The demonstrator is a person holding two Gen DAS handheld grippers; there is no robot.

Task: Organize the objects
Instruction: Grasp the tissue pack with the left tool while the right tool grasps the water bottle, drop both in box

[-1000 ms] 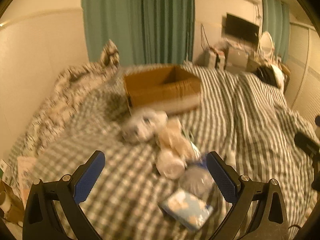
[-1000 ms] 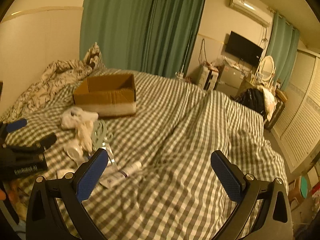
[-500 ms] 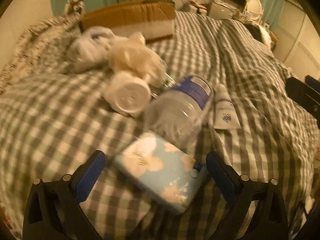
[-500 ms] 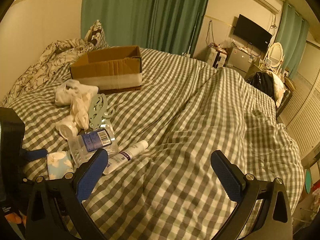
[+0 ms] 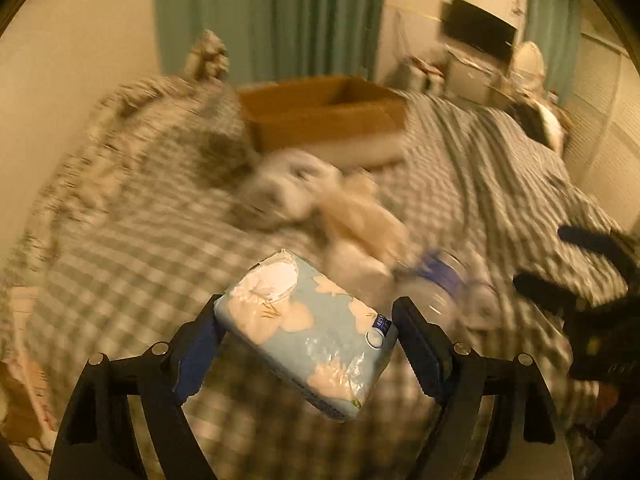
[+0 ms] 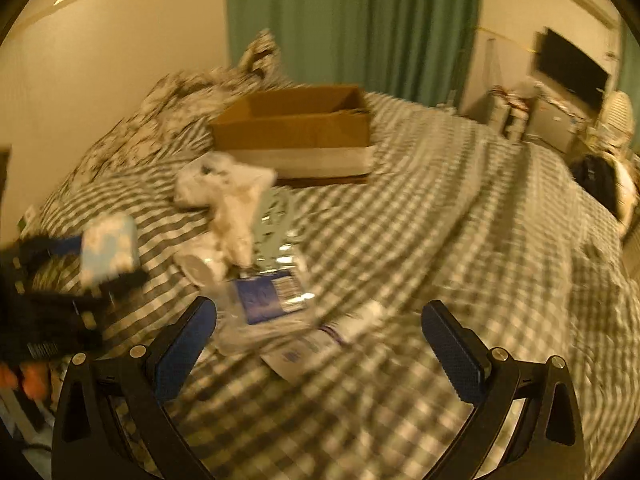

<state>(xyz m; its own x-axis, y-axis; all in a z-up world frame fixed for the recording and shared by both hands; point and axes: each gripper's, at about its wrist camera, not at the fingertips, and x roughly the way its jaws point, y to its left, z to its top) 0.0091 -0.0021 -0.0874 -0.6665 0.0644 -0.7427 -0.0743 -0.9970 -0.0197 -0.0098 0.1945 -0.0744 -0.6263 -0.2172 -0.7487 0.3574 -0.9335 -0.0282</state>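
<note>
My left gripper (image 5: 306, 334) is shut on a light-blue flowered tissue pack (image 5: 308, 332) and holds it above the checked bed cover; the pack also shows in the right wrist view (image 6: 108, 250). An open cardboard box (image 5: 320, 114) stands further back on the bed, also in the right wrist view (image 6: 296, 128). My right gripper (image 6: 318, 338) is open and empty, low over a clear plastic bottle with a blue label (image 6: 266, 300) and a white tube (image 6: 320, 344). White crumpled cloths (image 6: 228, 192) lie between bottle and box.
A pale green flat piece (image 6: 276, 216) and a white round cup (image 6: 198, 268) lie among the pile. A patterned quilt (image 6: 172, 112) is bunched at the wall on the left. Green curtains (image 6: 352, 20), a TV and cluttered furniture are beyond the bed.
My left gripper closed on the tissue pack and lifted it off the bed. My right gripper moved left and lower, over the bottle and tube.
</note>
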